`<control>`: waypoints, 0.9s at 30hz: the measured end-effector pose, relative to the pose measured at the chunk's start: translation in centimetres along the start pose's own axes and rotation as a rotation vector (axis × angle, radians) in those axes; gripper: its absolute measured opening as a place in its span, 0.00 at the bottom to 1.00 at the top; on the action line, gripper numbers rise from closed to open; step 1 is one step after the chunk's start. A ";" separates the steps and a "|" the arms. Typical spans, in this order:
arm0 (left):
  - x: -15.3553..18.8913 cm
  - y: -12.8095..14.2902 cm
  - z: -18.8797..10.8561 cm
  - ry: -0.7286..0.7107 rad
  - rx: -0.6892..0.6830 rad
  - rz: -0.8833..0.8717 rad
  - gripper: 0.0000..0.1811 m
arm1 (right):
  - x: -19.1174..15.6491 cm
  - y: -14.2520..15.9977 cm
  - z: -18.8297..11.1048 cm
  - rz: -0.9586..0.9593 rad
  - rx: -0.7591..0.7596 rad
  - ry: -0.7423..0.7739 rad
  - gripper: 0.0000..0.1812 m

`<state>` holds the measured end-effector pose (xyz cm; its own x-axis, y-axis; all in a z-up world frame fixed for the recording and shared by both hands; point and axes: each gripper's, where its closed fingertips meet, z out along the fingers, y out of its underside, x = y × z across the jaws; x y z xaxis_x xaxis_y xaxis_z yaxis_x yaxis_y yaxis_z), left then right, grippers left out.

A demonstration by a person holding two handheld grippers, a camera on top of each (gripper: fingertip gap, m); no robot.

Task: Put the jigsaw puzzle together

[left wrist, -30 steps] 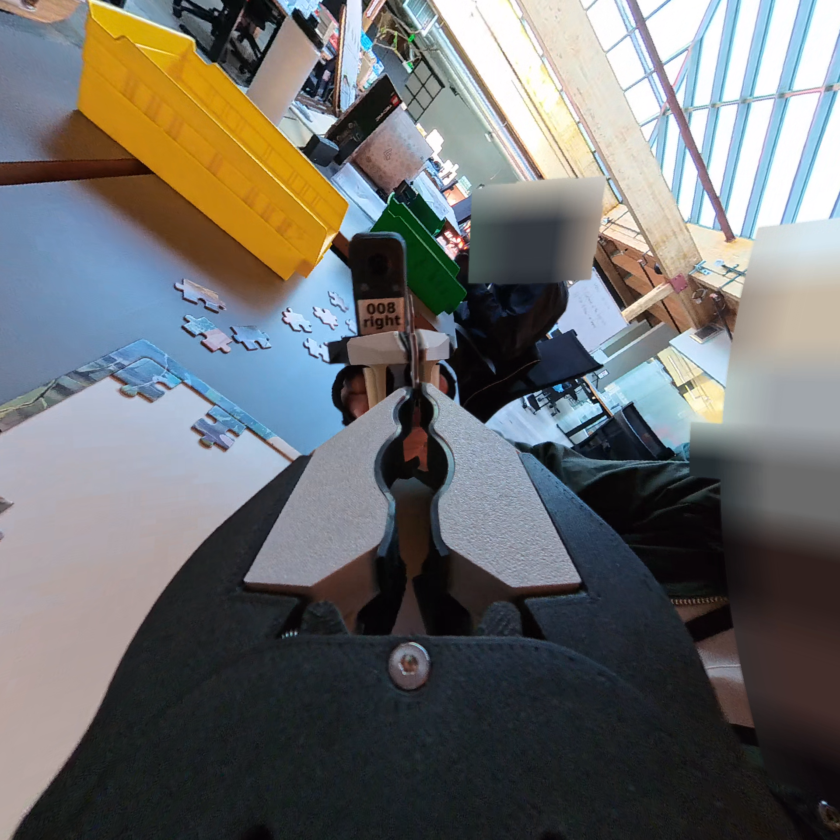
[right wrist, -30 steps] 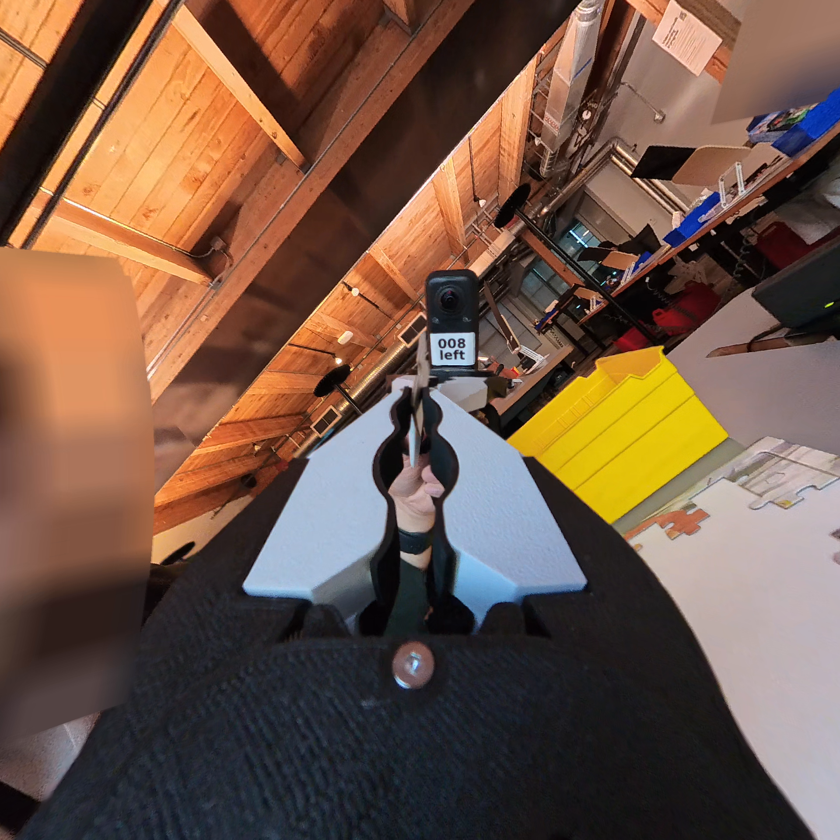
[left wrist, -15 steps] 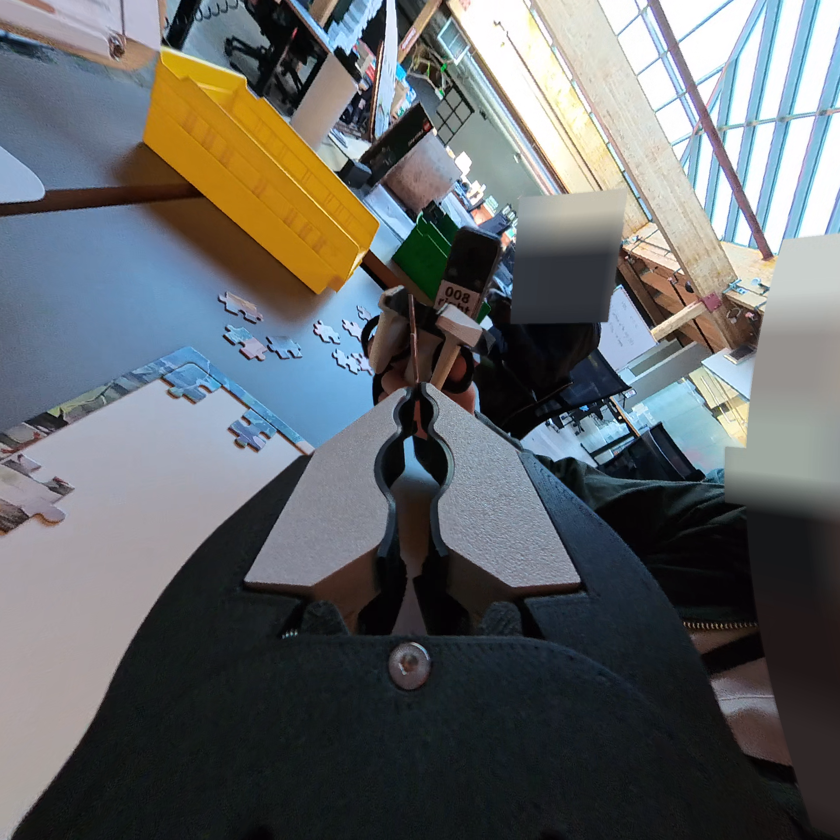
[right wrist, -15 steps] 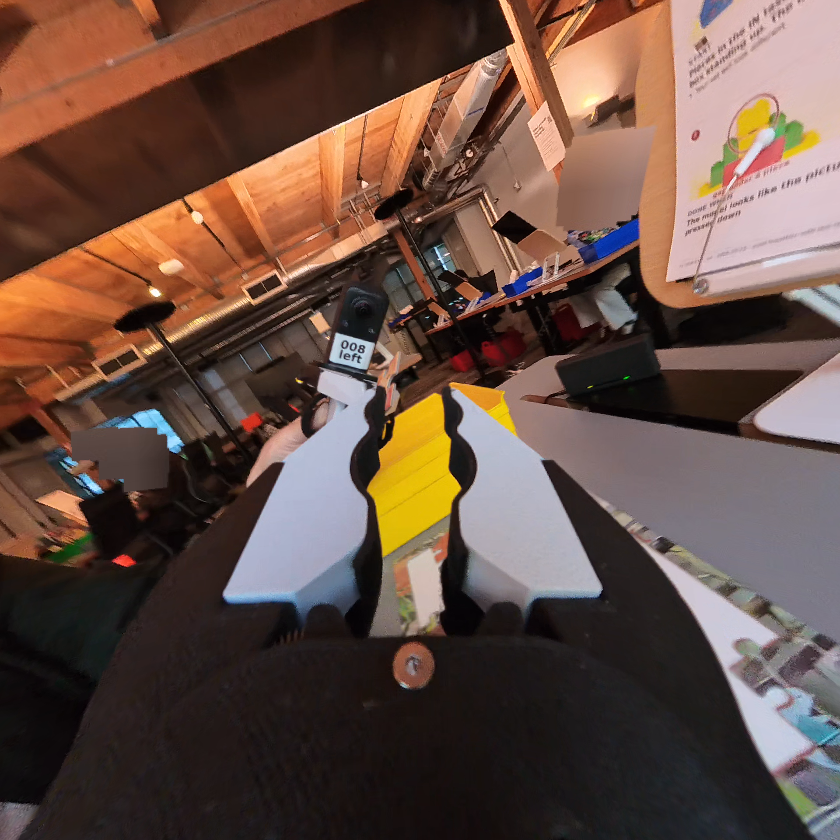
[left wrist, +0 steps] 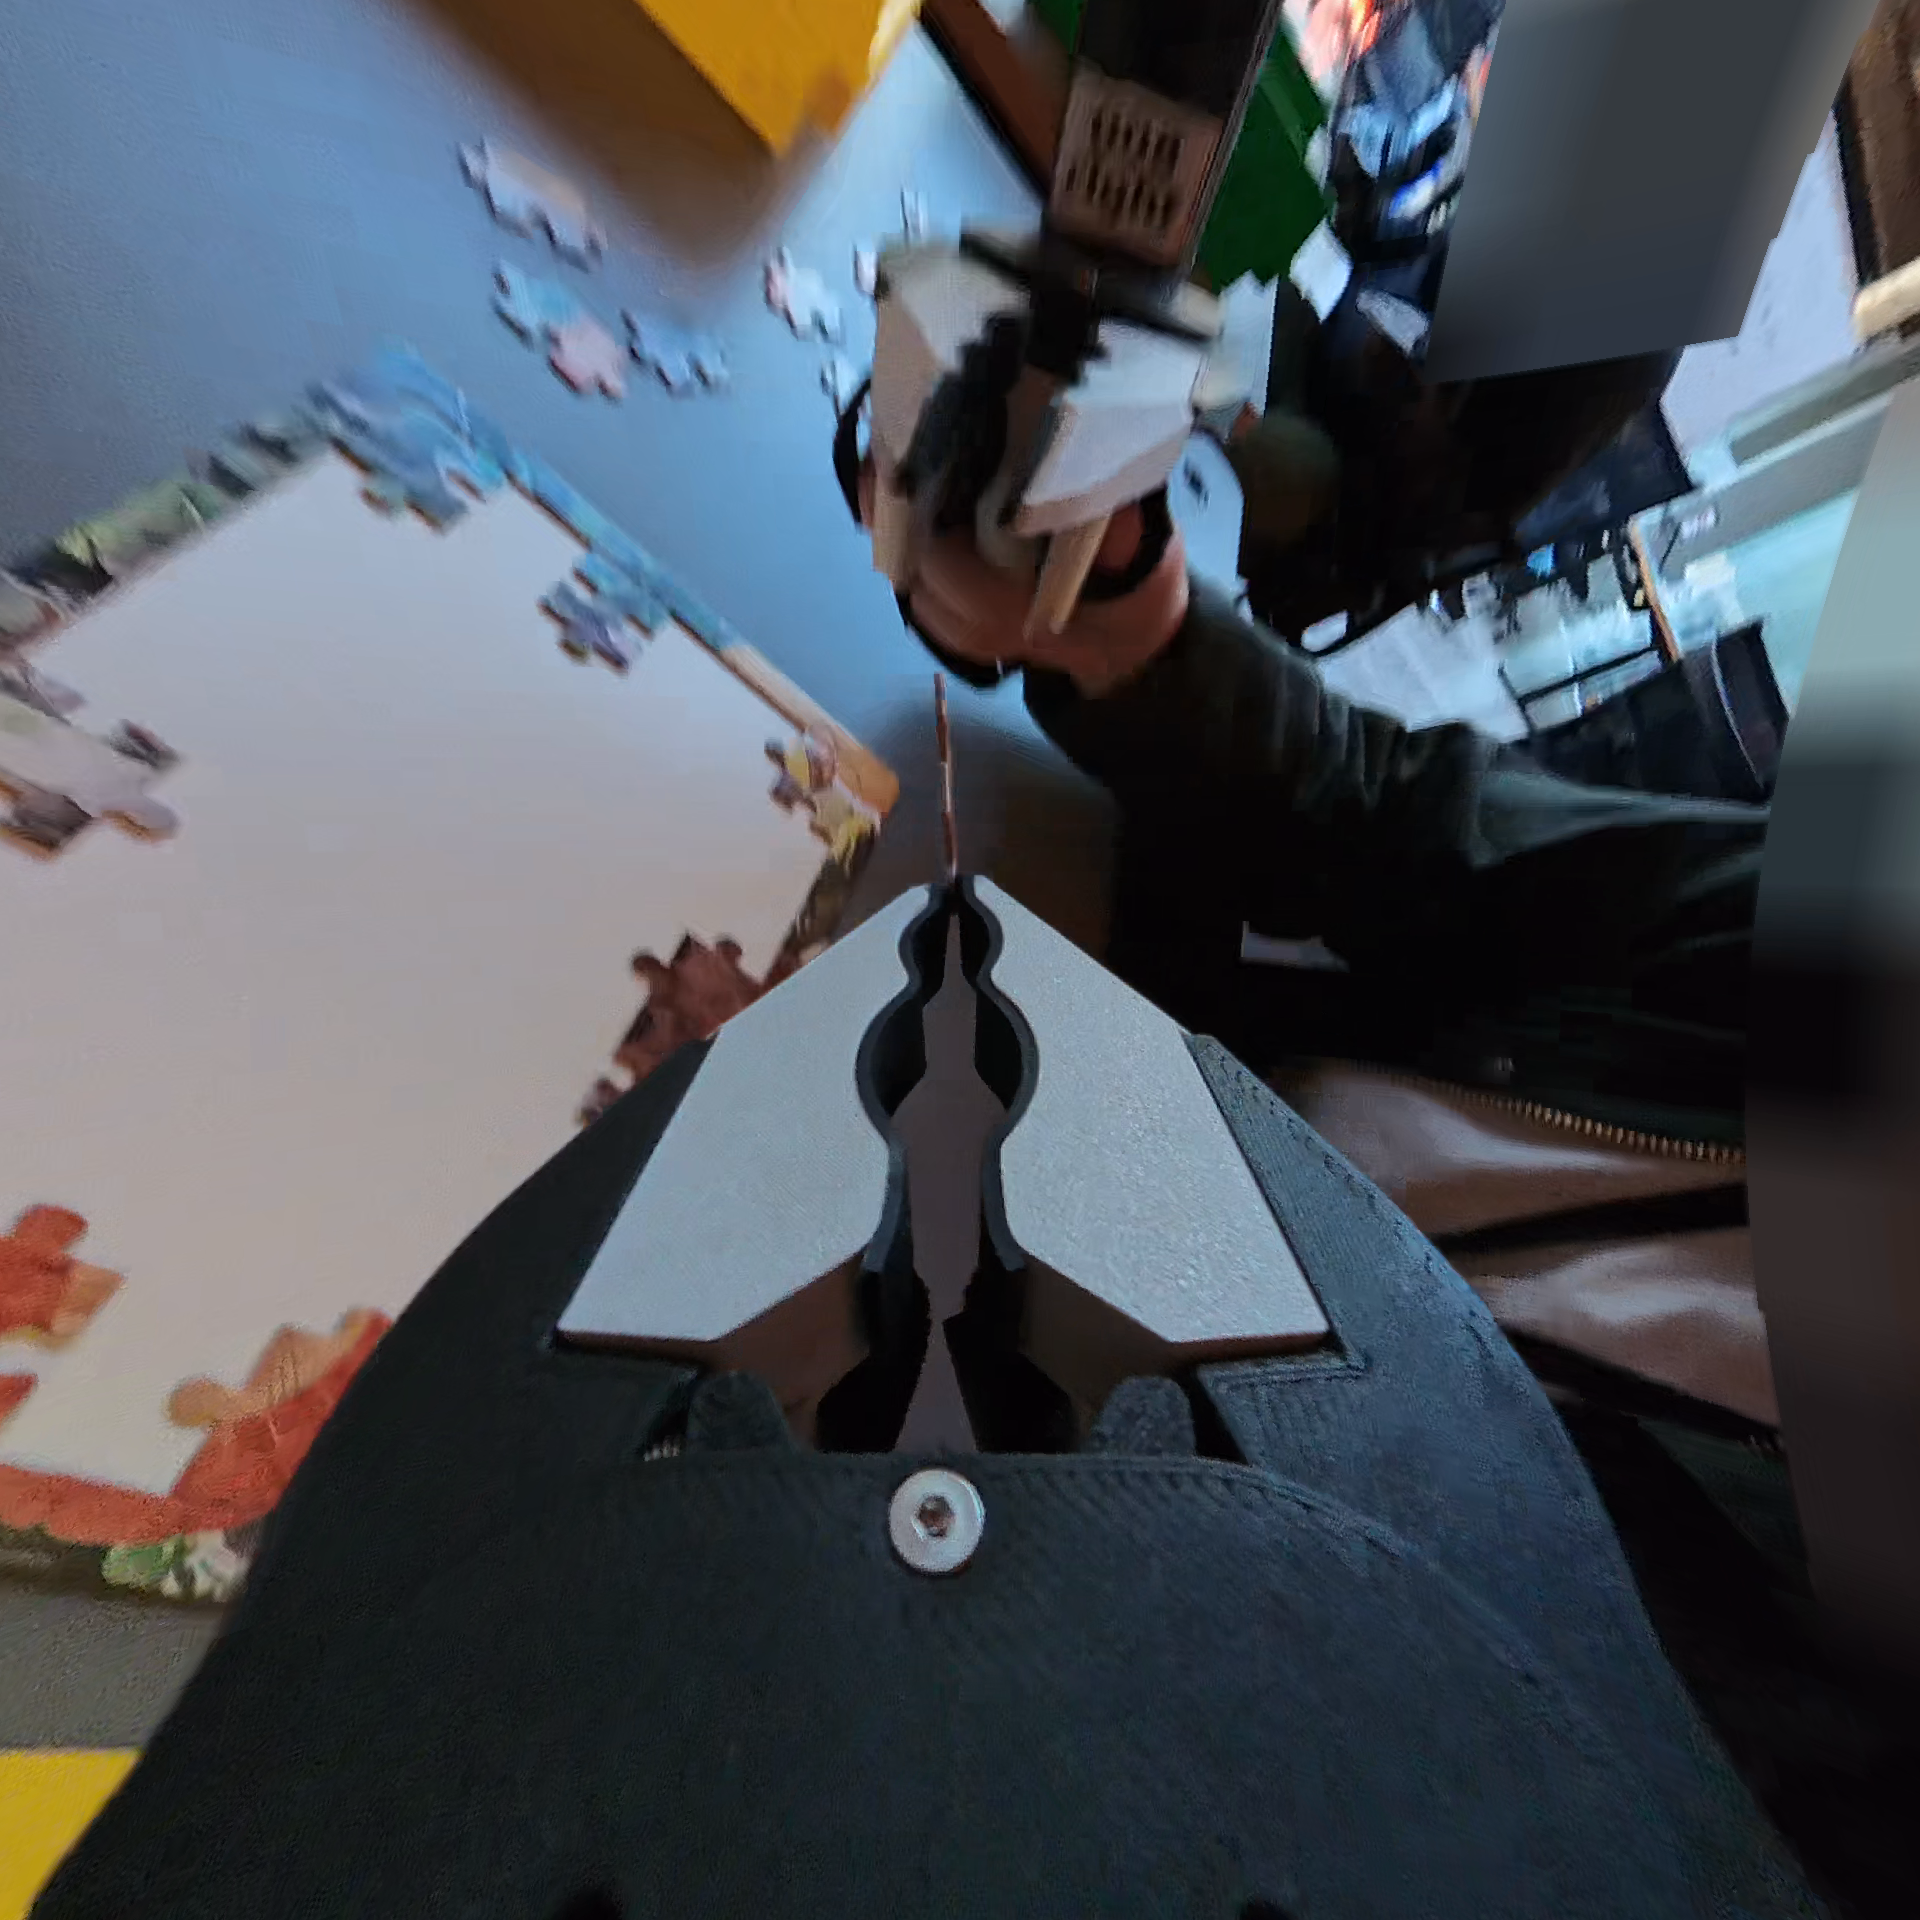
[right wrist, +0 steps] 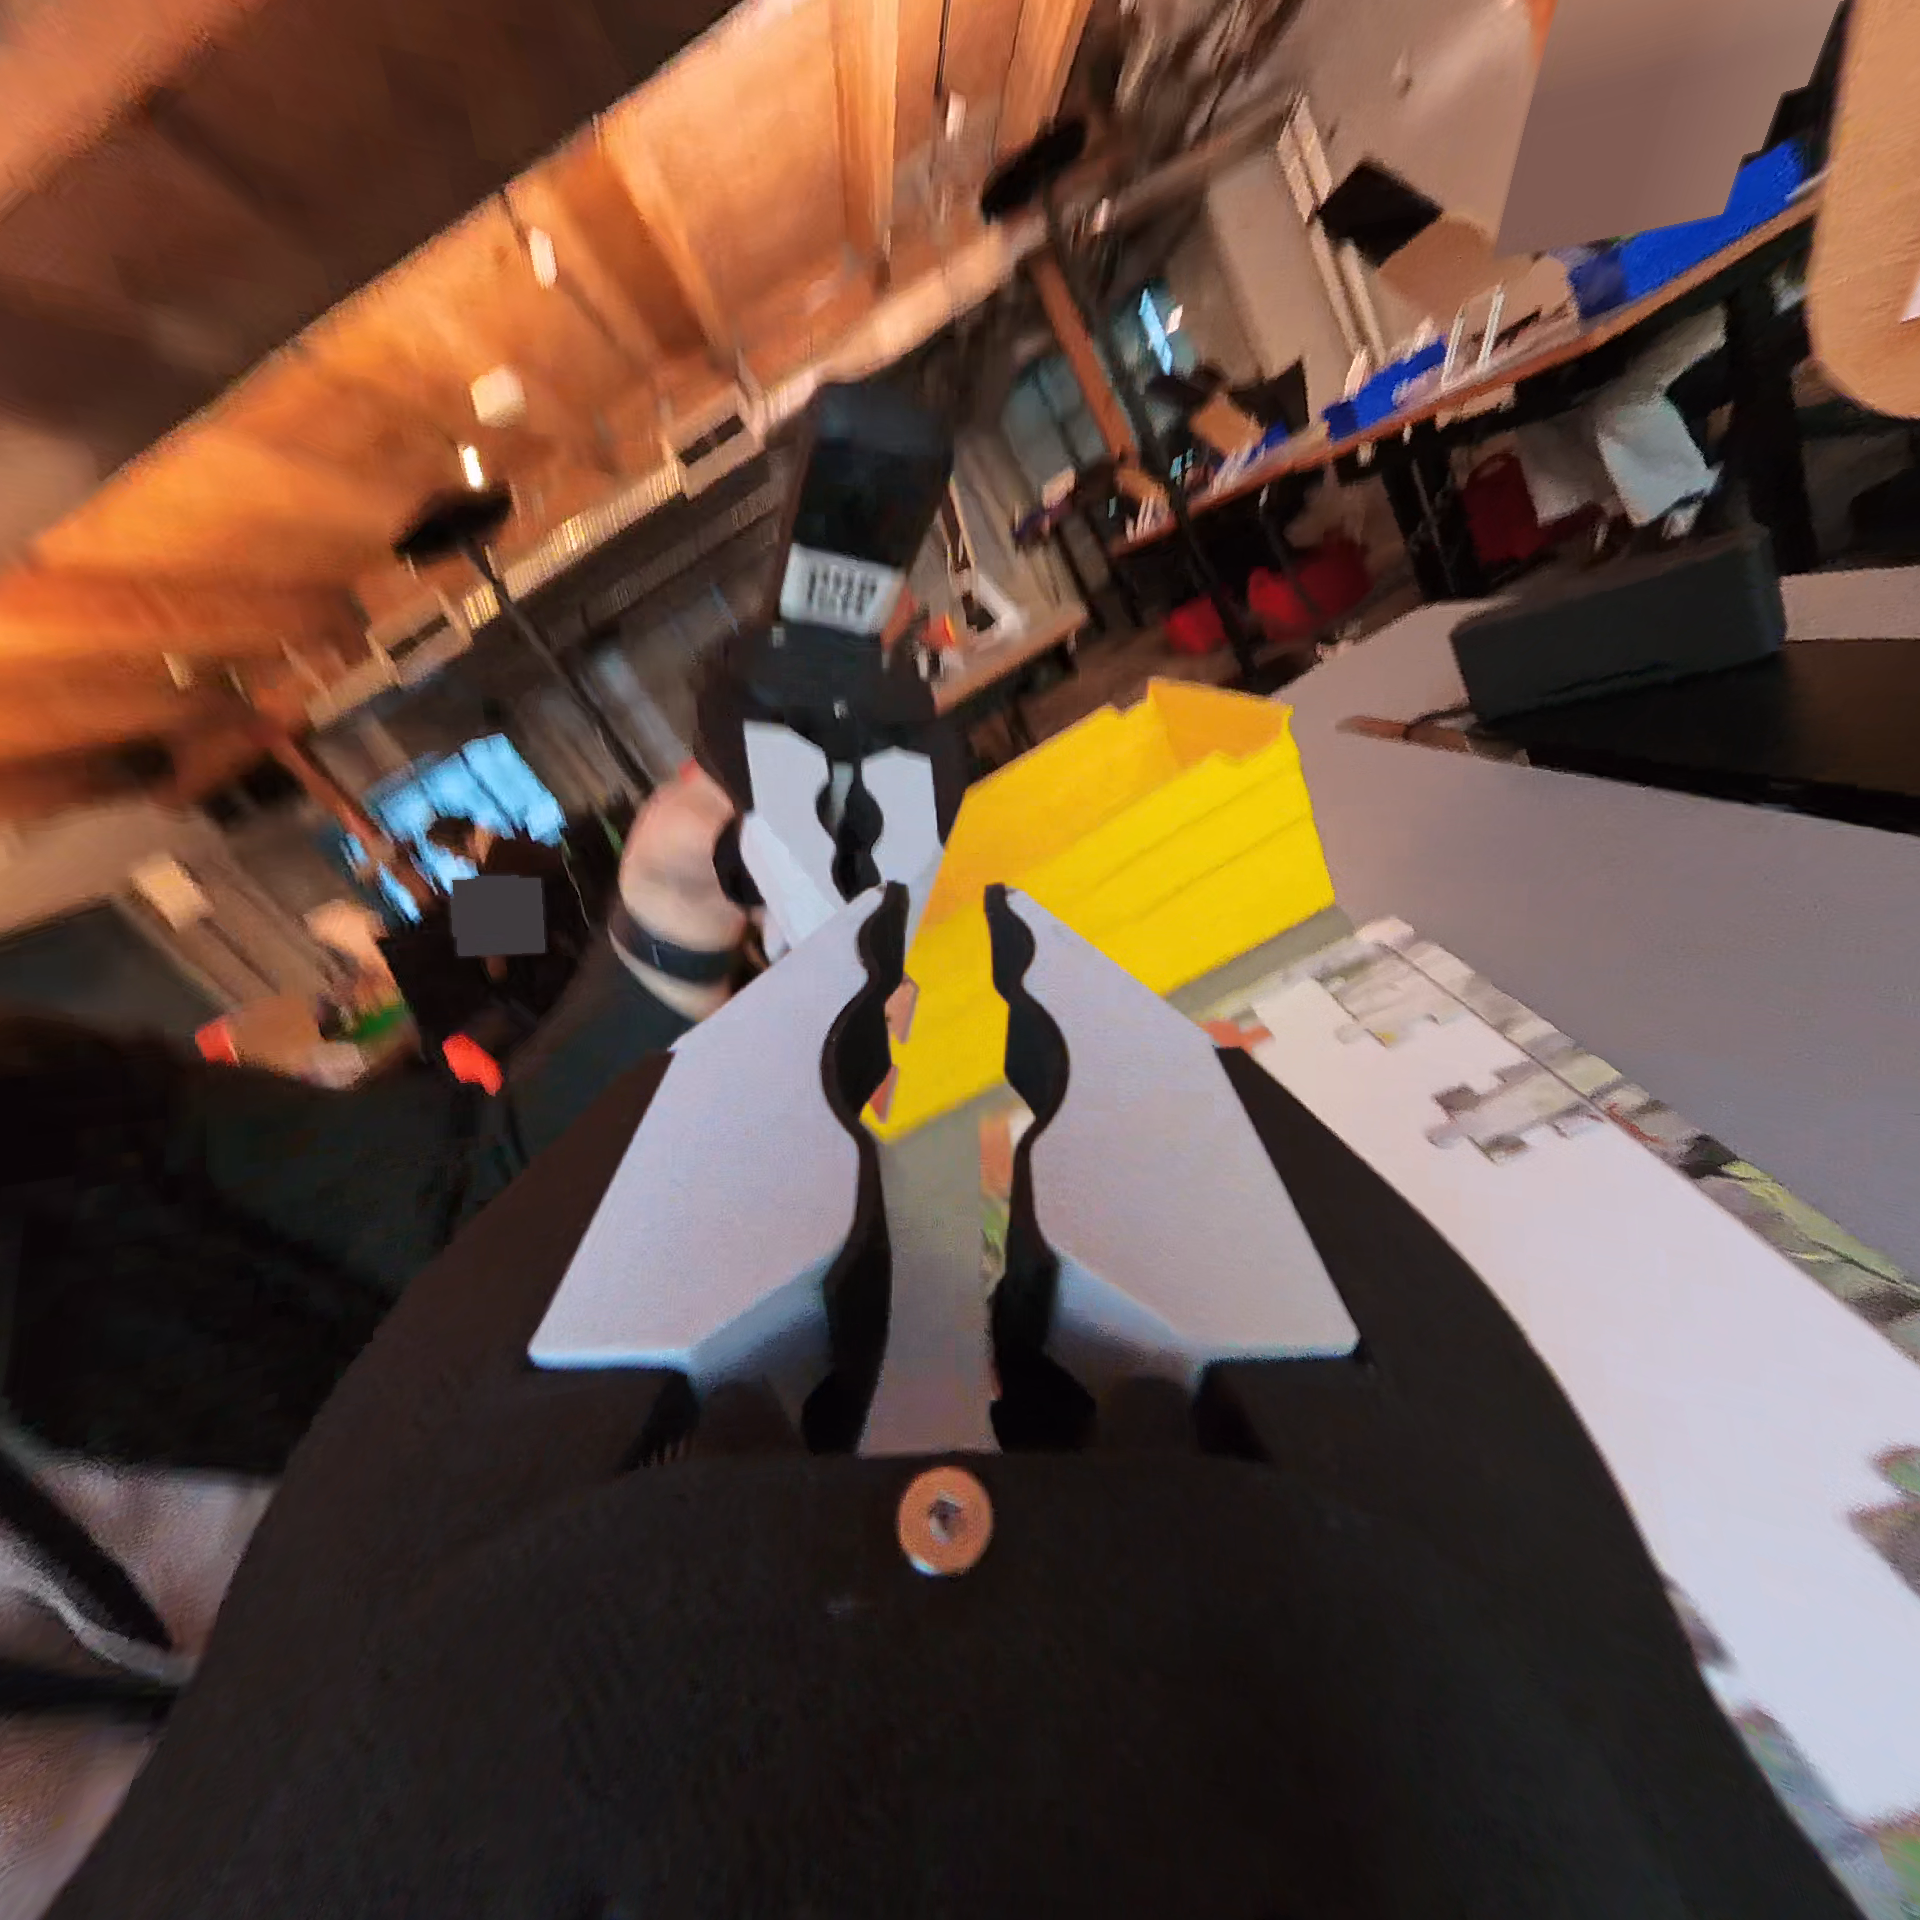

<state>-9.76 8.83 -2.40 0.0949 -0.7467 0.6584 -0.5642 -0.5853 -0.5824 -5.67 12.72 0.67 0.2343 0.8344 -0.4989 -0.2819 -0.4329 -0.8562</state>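
While our left gripper (left wrist: 951,883) pinches a puzzle piece (left wrist: 943,774) edge-on between its closed fingers, above the bench (left wrist: 208,260), our right gripper (right wrist: 943,902) is held with its fingers narrowly apart and nothing between them. Below lies the white board (left wrist: 364,883) with the partly built puzzle border (left wrist: 436,457); loose pieces (left wrist: 582,343) sit near a yellow bin (right wrist: 1122,831).

Grippers: left gripper (left wrist: 948,885) & right gripper (right wrist: 943,894) both pale grey fingers, black bodies. Bin (right wrist: 1132,873) bright yellow. Table (left wrist: 208,260) blue-grey. Puzzle board (left wrist: 364,883) white; assembled border (left wrist: 436,447) blue/green, orange-red along lower edge. Loose pieces (left wrist: 582,343) pale blue/pink.
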 end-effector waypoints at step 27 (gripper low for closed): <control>-0.7 6.3 1.0 0.060 -0.323 -0.081 0.07 | -2.9 11.9 3.0 0.146 -0.586 -0.174 0.00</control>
<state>-12.58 5.36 -7.04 0.1073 -0.6759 0.7291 -0.7884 -0.5046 -0.3518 -12.52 6.17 -7.64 0.0635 0.7743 -0.6297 0.2686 -0.6209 -0.7364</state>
